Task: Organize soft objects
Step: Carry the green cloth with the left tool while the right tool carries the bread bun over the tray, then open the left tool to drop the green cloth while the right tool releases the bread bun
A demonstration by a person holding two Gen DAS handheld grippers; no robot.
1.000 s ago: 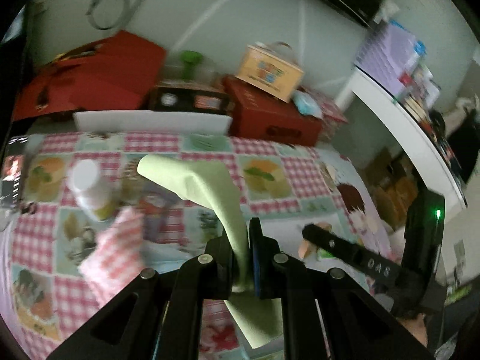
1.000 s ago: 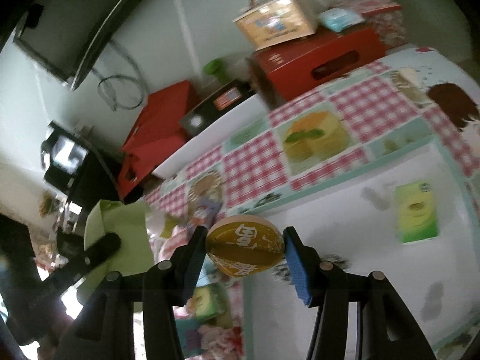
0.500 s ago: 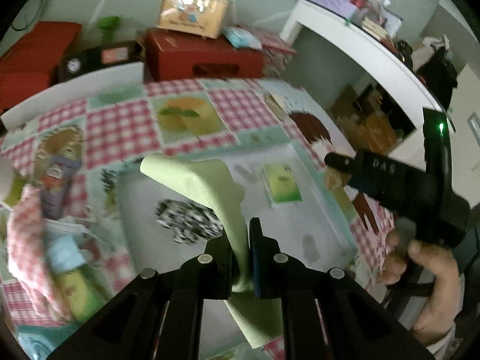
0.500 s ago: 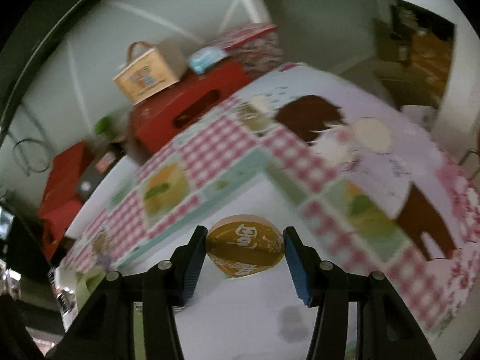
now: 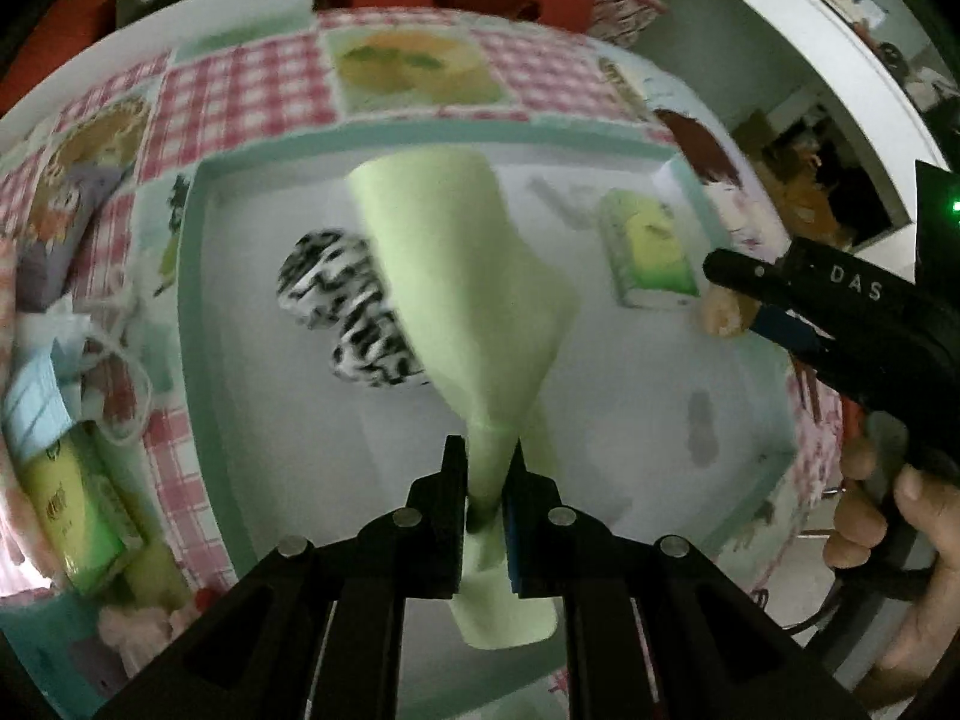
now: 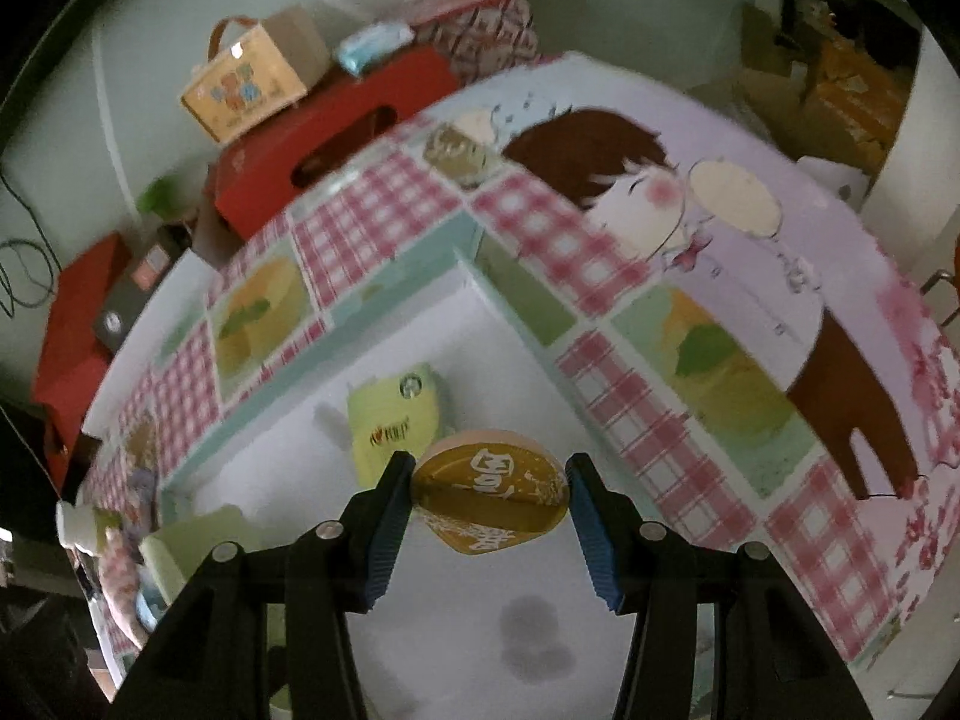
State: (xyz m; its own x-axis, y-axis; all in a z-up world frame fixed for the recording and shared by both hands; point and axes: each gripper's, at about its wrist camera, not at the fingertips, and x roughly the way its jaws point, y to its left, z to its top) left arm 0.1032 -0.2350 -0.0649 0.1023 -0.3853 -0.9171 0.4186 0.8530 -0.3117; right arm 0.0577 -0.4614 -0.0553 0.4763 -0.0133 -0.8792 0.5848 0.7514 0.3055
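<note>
While held over tray (image 5: pixel 198 324): cloth (image 5: pixel 474 294) pinched by L gripper (image 5: pixel 485 480), jaws near-closed; bun (image 6: pixel 489 495) clamped by R gripper (image 6: pixel 489 501), half-open. Risk: cloth dropped onto striped item (image 5: pixel 354 318), piled untidily.

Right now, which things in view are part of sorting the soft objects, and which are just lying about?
In the job:
green cloth in the left gripper
round packet in the right gripper
white tray
zebra-print bundle
green pack

Lying about:
red box
handled carton
</note>
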